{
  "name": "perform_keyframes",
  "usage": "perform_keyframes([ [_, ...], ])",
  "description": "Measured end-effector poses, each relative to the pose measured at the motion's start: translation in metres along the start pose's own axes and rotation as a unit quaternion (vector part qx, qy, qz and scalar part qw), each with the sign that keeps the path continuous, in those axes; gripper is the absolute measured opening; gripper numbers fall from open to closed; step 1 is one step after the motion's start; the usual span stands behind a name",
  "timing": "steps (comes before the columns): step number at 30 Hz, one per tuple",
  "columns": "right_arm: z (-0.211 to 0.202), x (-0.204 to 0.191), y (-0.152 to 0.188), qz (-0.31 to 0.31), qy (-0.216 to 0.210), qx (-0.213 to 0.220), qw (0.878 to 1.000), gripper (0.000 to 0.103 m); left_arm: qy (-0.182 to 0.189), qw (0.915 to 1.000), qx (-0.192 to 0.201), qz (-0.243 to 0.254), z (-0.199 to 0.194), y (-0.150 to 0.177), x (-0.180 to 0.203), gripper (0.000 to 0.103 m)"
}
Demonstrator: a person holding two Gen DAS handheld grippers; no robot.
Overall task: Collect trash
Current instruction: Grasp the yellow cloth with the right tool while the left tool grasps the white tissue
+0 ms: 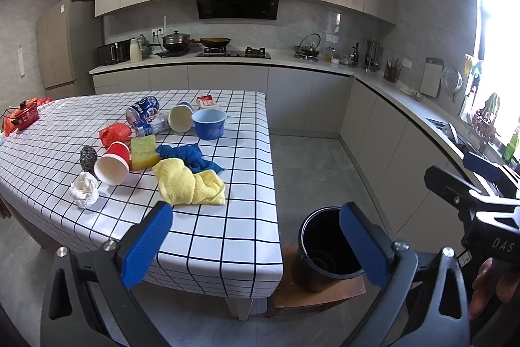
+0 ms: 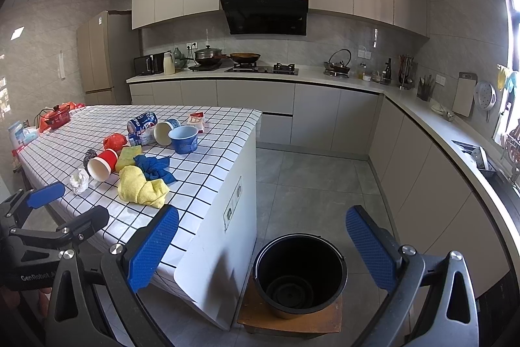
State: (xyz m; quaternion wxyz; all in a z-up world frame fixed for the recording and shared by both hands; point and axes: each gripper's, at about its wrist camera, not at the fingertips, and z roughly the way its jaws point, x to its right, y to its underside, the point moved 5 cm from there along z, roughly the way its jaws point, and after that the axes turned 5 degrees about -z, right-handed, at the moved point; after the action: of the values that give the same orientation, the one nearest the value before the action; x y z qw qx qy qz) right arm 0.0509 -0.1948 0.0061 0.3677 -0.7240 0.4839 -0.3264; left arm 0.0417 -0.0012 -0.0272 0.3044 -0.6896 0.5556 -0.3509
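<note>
**Both grippers held open above the desk edge and the bin**

The left gripper (image 1: 255,236) is held with its blue pads spread wide and nothing between them; the near right corner of the desk (image 1: 227,236) and the black bin (image 1: 320,252) are seen through the gap. The right gripper (image 2: 261,244) is likewise held open and empty, with the bin (image 2: 299,272) framed between its fingers. The bin is set on a low wooden stool (image 2: 289,314) on the floor, just beside the near right end of the desk, and its inside looks empty.

The trash is gathered on the checked cloth of the desk. A crumpled white tissue (image 1: 84,189) is placed nearest on the left, beside a tipped red paper cup (image 1: 113,165) and a dark steel scourer (image 1: 88,156). Farther back, a crumpled red wrapper (image 1: 114,134), a blue soda can (image 1: 143,109) lying on its side, a tipped cream cup (image 1: 180,117) and an upright blue bowl (image 1: 209,124) are seen. A yellow sponge (image 1: 143,152), a blue cloth (image 1: 188,156) and a yellow cloth (image 1: 187,182) are lying between them, the yellow cloth nearest the left gripper.
</note>
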Motion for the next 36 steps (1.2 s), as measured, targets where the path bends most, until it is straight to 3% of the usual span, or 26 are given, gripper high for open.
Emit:
perform_keyframes([
  [11,0.020,-0.018,-0.007,-0.012,-0.032,-0.004,0.999,0.103,-0.047,0.9982,0.005,-0.038,-0.001,-0.005,-0.046,0.103],
  [22,0.046,-0.073,-0.019,-0.033,-0.085,-0.010,0.996,0.103,-0.098,0.9918,-0.002,-0.082,-0.005,-0.003,-0.114,0.103],
  [28,0.062,-0.110,-0.024,-0.042,-0.107,-0.016,0.993,0.103,-0.108,0.9889,-0.002,-0.102,-0.006,0.001,-0.155,0.103],
  [34,0.081,-0.151,-0.030,-0.053,-0.123,-0.021,0.991,0.103,-0.087,0.9861,-0.037,-0.137,0.008,0.011,-0.194,0.103],
  [36,0.089,-0.165,-0.031,-0.056,-0.126,-0.025,0.990,0.103,-0.099,0.9854,-0.042,-0.132,0.014,0.013,-0.205,0.103],
])
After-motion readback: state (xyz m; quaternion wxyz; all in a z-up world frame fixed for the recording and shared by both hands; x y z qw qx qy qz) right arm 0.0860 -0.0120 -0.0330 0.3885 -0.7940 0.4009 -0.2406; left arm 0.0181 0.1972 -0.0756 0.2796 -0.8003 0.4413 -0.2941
